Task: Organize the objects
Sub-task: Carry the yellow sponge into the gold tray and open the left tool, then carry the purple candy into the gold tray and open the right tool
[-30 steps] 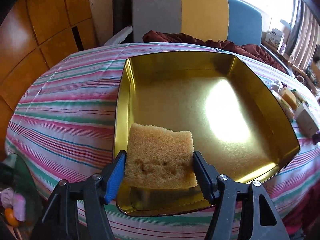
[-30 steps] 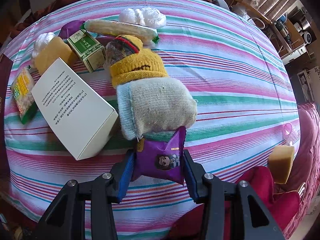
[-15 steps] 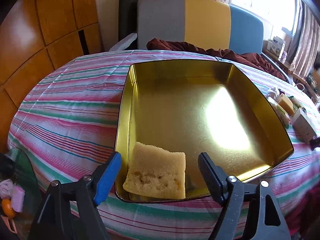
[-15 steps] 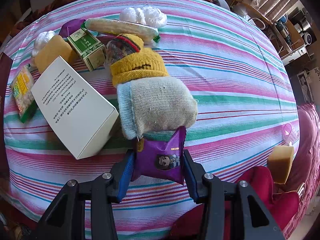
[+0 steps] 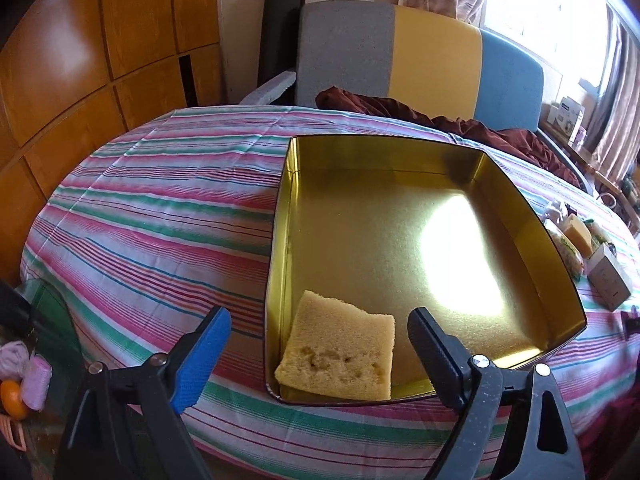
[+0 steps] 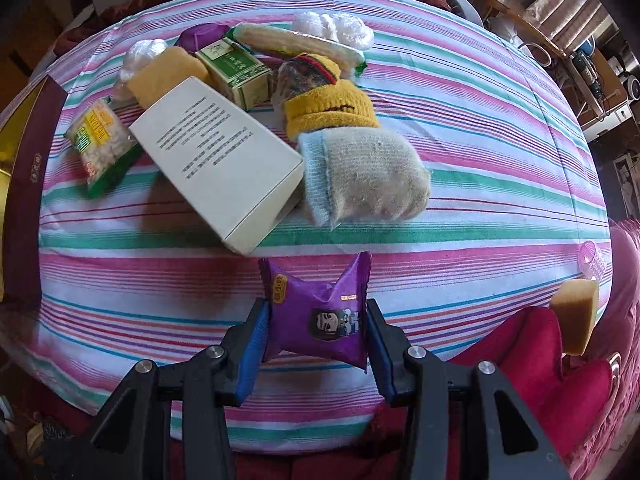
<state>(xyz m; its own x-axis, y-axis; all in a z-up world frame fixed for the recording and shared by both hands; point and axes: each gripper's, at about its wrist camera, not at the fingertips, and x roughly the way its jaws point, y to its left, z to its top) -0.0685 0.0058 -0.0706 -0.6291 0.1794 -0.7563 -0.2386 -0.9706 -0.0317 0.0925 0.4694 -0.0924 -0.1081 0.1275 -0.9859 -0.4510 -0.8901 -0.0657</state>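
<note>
Lying flat in the near left corner of the gold tin tray (image 5: 560, 280): a yellow sponge (image 5: 340, 354), one edge close against the left wall, tucked there presumably to leave the rest of the floor free for what follows. Spread wide to either side of it, the left tongs (image 5: 316, 344), released, nothing pressed between the pads; jaws just been opening, with the sponge below and between them but untouched. Blue pad out over the striped tablecloth (image 5: 160, 220), black one over the tray floor.

Clenched on a purple snack packet (image 6: 320, 320), the right tongs (image 6: 318, 340), pinching it across its puffed middle so the crimped ends flare out above and below; held clear of the cloth, likely bound for the same tray. Grip on the soft waist probably chosen because the sealed ends give nothing firm to squeeze.

Beyond the packet, waiting in a loose heap on the tabletop: a grey-and-blue knitted sock (image 6: 368, 184), a yellow knitted piece (image 6: 328, 108) touching it, a white carton (image 6: 216, 160) leaning across, a green tea box (image 6: 236, 68), a bag of white snacks (image 6: 100, 140), another sponge (image 6: 164, 72). Off at the right edge, one more sponge wedge (image 6: 576, 316) well apart from the heap.
</note>
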